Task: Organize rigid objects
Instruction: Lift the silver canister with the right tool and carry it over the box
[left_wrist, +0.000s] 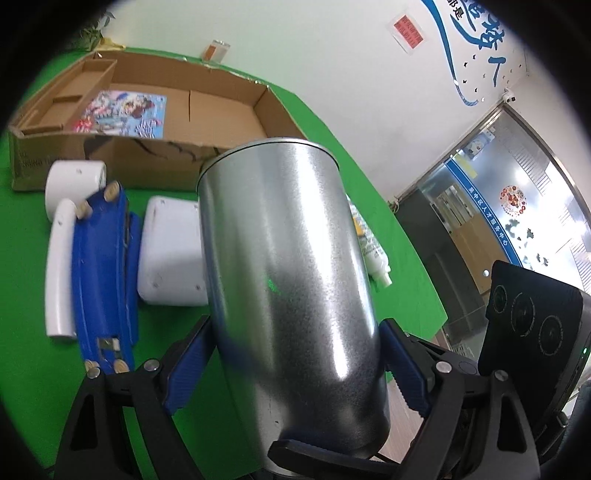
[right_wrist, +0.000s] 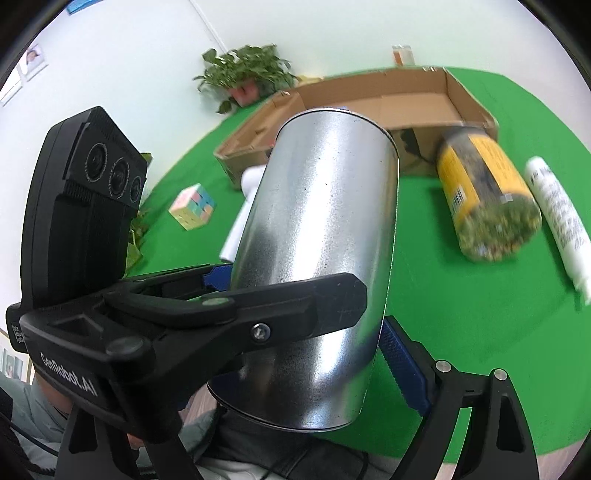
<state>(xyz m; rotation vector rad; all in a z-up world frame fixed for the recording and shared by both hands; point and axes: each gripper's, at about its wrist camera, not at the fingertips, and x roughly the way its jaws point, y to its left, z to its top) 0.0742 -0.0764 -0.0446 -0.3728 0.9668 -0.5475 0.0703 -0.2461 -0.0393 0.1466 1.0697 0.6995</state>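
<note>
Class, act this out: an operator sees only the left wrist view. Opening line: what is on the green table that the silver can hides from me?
Observer: A yellow-labelled jar lies on its side beside the white tube.
Operator: Anything on the other side?
Observer: A pastel puzzle cube sits on the green table, left of the silver can.
Operator: I glimpse leaves. What are they?
Observer: A plant in a pinkish pot, beyond the cardboard box.
</note>
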